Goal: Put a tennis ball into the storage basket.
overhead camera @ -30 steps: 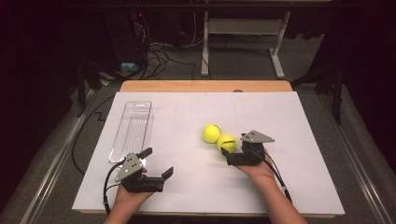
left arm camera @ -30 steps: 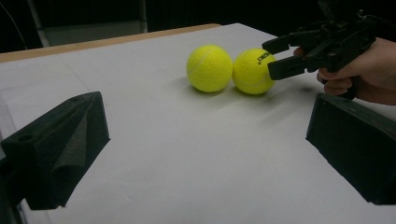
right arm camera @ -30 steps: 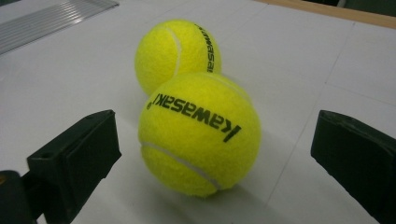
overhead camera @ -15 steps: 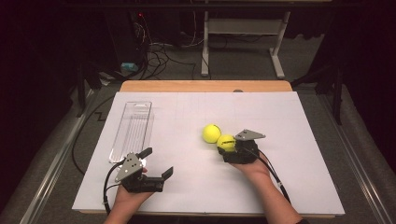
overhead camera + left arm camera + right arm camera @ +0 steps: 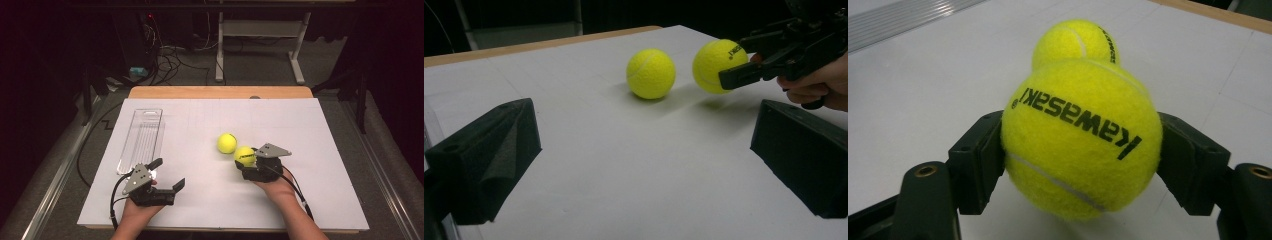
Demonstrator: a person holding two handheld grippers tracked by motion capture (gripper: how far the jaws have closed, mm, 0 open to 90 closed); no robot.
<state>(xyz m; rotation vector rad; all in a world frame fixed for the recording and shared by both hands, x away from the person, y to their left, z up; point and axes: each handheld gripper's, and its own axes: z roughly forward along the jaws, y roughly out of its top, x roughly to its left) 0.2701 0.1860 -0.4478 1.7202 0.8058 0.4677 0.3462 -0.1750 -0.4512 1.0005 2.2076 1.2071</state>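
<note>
Item one: a yellow tennis ball (image 5: pixel 1080 145) printed with black lettering, clamped between the two black jaws of the right gripper (image 5: pixel 248 161). The pads press on its left and right flanks, as the right gripper view shows. In the left gripper view this ball (image 5: pixel 714 65) has its shadow lying on the sheet a little below it, so it looks lifted just clear of the surface. The jaws have just been closing, and the ball is between them. It sits right of centre on the sheet, toward the near side.

Item two: a second tennis ball (image 5: pixel 227 143), same yellow, resting on the sheet just beside the held one, on its far-left side. Whether the two touch cannot be told; the left gripper view shows a narrow gap between them.

Item three: the right hand (image 5: pixel 275 186), wrapped round the gripper body, its forearm coming in from the near edge; a cable trails back along it.

Item four: the left gripper (image 5: pixel 169 175), held in the left hand (image 5: pixel 142 207) at the near-left of the sheet. Its jaws stand wide apart with nothing between them, well apart from both balls.

Item five: a clear plastic tray (image 5: pixel 142 140), long and narrow, lying along the left side of the sheet, just beyond the left gripper.

Item six: the white sheet (image 5: pixel 310 125) covering the table (image 5: pixel 200 92), whose wooden far edge shows past it.
</note>
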